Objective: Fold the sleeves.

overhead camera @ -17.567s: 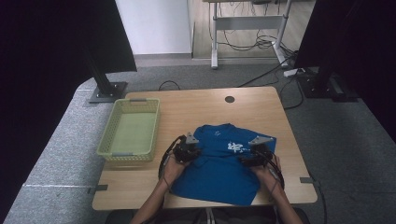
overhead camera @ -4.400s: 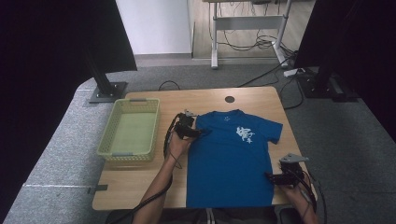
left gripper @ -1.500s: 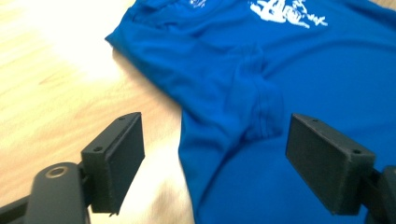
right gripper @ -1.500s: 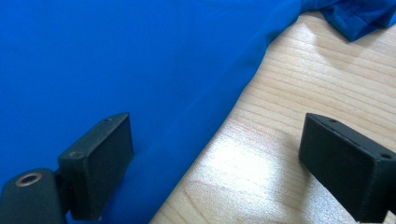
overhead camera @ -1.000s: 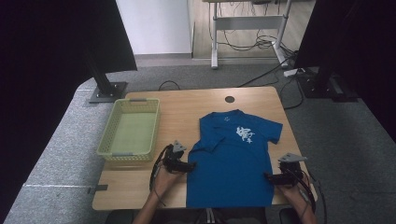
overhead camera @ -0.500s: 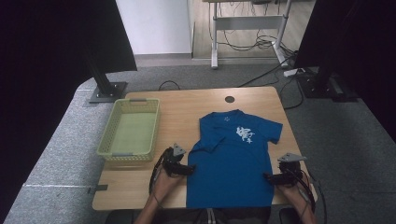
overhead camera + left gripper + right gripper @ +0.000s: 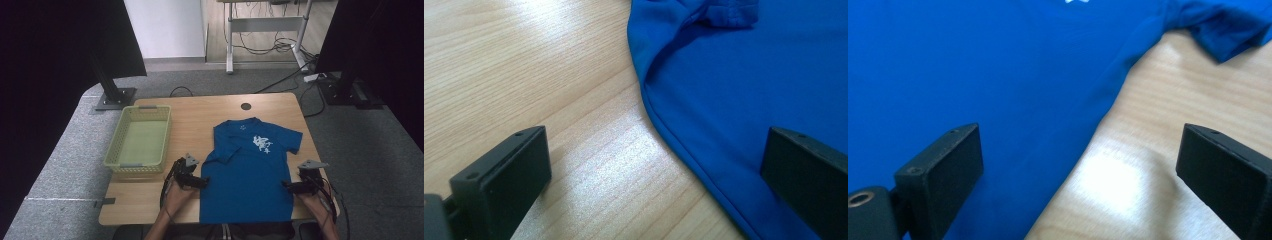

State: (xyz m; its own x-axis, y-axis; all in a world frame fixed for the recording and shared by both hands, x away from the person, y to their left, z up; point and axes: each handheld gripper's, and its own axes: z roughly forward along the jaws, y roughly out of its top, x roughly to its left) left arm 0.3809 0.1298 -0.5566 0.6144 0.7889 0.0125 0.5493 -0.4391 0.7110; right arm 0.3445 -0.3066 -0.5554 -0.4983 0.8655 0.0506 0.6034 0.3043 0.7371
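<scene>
A T-shirt (image 7: 247,175) lies flat on the table (image 7: 200,115), right of centre, collar toward the far edge and hem at the near edge before the person. A basket (image 7: 140,141) sits on the table's left side, well apart from the shirt. The left gripper (image 7: 202,182) rests at the shirt's left side seam, one finger over bare table and the other over cloth; the right gripper (image 7: 286,185) sits at the right side seam, placed likewise. A round hole (image 7: 245,106) lies in the table behind the collar. Beyond the table stands a desk frame (image 7: 265,30) with cables (image 7: 280,47) on the floor.
</scene>
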